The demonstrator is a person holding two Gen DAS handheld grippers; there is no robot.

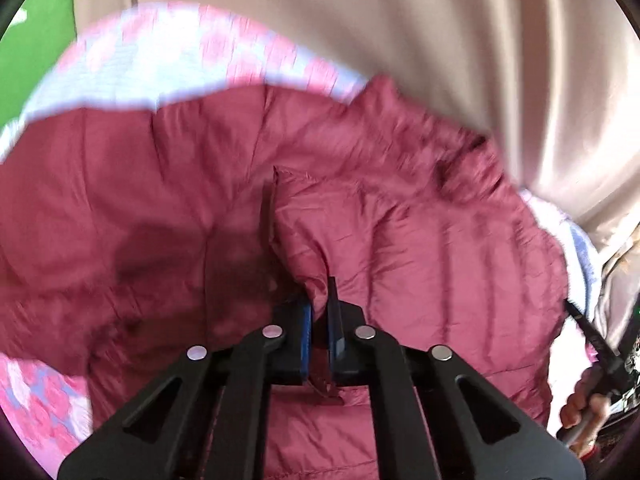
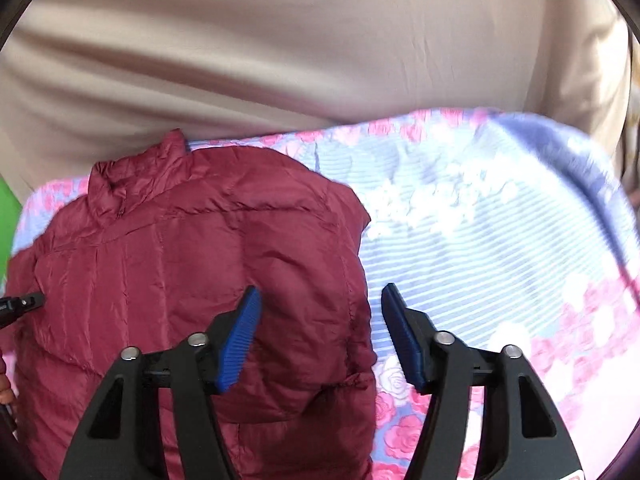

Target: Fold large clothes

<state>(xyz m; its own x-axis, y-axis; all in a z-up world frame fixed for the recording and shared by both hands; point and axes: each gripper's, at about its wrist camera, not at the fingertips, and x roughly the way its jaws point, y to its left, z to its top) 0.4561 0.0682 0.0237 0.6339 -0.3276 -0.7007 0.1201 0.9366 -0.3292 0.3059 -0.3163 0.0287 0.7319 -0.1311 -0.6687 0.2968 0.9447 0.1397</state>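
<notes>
A maroon quilted jacket (image 2: 180,260) lies on a floral bedsheet (image 2: 480,240) with its collar (image 2: 136,176) toward the far side. In the left wrist view my left gripper (image 1: 320,320) is shut on a raised fold of the jacket (image 1: 400,220), with the fabric pinched between its blue pads. My right gripper (image 2: 320,336) hangs open above the jacket's right edge. Its left pad (image 2: 240,340) is over the fabric and its right pad (image 2: 404,340) over the sheet, and nothing is gripped. The right gripper's handle (image 1: 592,344) and a hand (image 1: 580,404) show at the right edge of the left wrist view.
Beige cloth (image 2: 280,40) rises behind the bed across both views. A green surface (image 1: 32,40) shows at the far left. The sheet (image 1: 140,68) extends beyond the jacket on all sides, widest to the jacket's right. The left gripper's tip (image 2: 20,304) pokes in at the left edge.
</notes>
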